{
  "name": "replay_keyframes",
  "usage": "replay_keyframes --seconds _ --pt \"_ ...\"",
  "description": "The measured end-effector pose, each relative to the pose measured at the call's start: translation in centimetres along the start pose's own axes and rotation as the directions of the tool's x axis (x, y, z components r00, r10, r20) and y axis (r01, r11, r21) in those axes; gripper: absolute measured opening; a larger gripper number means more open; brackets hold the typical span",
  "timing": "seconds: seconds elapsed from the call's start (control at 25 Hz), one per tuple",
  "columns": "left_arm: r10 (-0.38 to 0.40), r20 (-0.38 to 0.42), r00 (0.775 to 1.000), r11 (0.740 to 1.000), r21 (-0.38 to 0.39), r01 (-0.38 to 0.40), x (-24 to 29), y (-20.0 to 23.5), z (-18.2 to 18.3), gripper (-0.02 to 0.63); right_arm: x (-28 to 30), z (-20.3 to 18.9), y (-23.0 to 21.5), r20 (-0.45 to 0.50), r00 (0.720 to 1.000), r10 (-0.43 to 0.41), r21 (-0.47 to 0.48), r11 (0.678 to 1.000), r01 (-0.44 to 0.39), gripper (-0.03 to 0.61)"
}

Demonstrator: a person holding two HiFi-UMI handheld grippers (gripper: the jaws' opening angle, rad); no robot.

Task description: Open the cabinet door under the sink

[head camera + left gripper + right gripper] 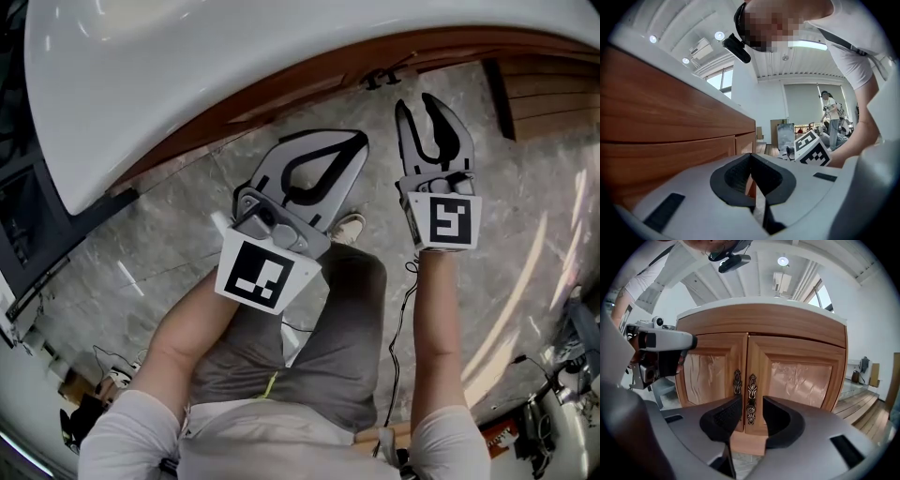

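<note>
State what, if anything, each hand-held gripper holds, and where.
Nothing: right hand-held gripper open, short of the ornate metal cabinet handles; left hand-held gripper shut, empty.

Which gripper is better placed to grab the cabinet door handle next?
Right: the right gripper faces the ornate metal handle of the brown wooden cabinet door, fingers open; the left gripper is shut.

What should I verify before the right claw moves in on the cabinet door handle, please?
1. Right claw open: ok, jaws apart with nothing gripped.
2. Right door handle lined up in the gap: ok in the right gripper view.
3. Contact with that handle: not ok, the claw is short of it.
4. Right door closed: ok.
5. Left claw clear of that door: probably ok, it is shut and off towards the left door.
</note>
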State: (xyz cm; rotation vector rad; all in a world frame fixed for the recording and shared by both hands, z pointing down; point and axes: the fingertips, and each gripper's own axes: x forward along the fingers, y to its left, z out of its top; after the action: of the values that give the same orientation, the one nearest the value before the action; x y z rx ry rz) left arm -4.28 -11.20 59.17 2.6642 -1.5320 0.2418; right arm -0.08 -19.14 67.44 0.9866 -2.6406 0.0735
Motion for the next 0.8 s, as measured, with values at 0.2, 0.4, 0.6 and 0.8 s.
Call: replay_keyframes --seconds 0.2,0.4,0.6,0.8 --pt "-0.007 0.016 1.0 1.0 0.003 0.006 0.5 0.0 -1.2 0.009 1.4 -1.4 -0.2 -0.012 1.0 0.0 -0.007 1.0 0.0 0.138" --pt "-0.011 0.029 1.0 1.0 0.003 0.011 0.8 -0.1 -2.5 0.009 2.7 -2.8 0.3 -0.026 1.0 0.005 -0.009 1.0 -0.005 0.143" --pt "-0.012 0.041 0.999 1.0 0.002 0.012 1.3 -0.1 -3.2 0.009 3.6 -3.4 0.0 -0.02 1.0 0.009 -0.024 1.0 -0.009 0.143" --pt "-0.012 0.048 0.999 1.0 0.005 0.012 1.7 0.3 -3.7 0.009 4.2 -3.7 0.1 -0.019 1.0 0.02 -0.05 0.999 -0.021 0.141"
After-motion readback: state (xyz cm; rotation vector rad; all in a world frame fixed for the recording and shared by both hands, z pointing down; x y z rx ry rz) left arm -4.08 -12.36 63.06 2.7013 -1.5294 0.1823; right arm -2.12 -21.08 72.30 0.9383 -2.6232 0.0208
